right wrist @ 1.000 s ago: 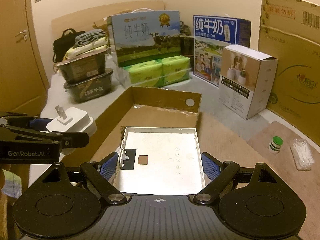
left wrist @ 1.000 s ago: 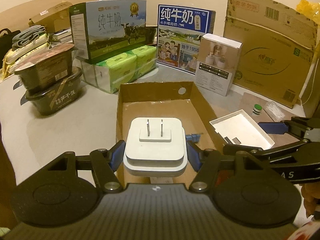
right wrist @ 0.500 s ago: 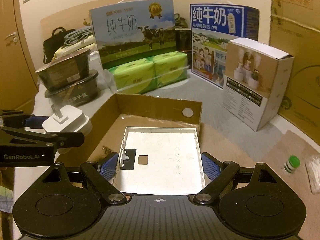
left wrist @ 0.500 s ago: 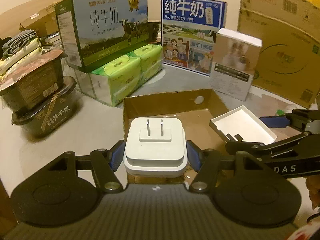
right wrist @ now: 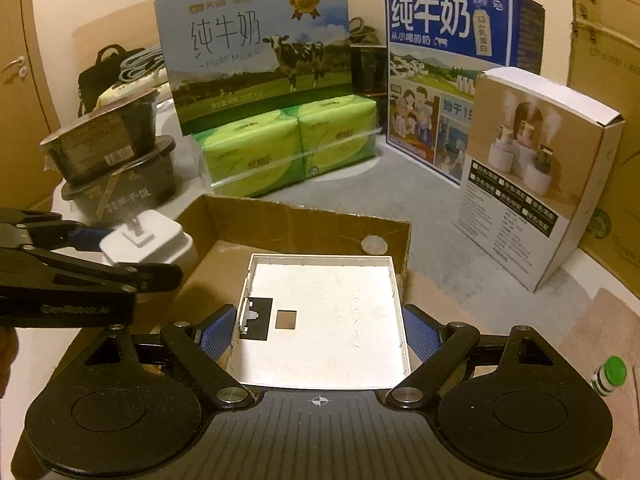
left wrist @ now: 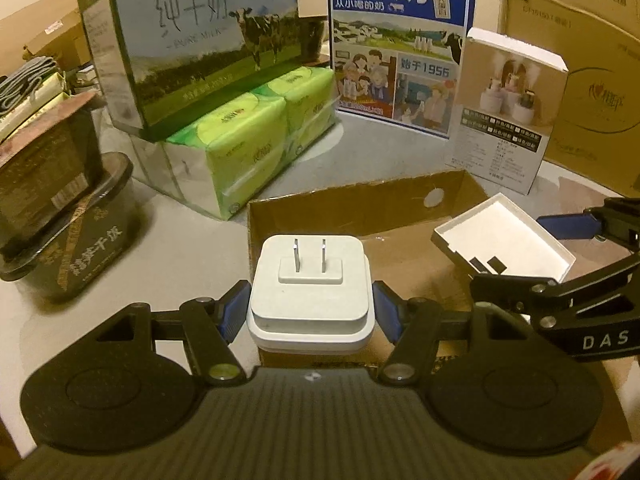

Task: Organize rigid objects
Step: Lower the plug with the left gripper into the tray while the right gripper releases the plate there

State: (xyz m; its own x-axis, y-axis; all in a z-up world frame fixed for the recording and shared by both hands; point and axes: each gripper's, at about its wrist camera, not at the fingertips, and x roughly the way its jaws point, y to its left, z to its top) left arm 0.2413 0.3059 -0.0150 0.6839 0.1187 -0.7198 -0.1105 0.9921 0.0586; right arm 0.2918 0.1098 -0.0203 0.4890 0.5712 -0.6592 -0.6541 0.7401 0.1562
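While your left gripper (left wrist: 311,312) is clamped on the white plug adapter (left wrist: 310,294), prongs up, at the near left edge of the cardboard tray (left wrist: 360,210), your right gripper (right wrist: 318,330) is closed on the flat white lid (right wrist: 324,316) over the tray's floor. Both pieces look to be in transit, so I'd judge you are at the placing step: the next move calls for lowering each into the tray and opening the jaws, keeping the two apart so they don't knock together.

From the left wrist view you see the adapter face-on and the lid only at an angle. The right wrist view shows more: the lid's cut-outs, the tray's far wall, and a small green-capped bottle (right wrist: 610,374) off to the right. Farther back in both stand the tissue packs (left wrist: 256,140), the stacked black bowls (right wrist: 116,160) and the milk cartons (right wrist: 256,52).
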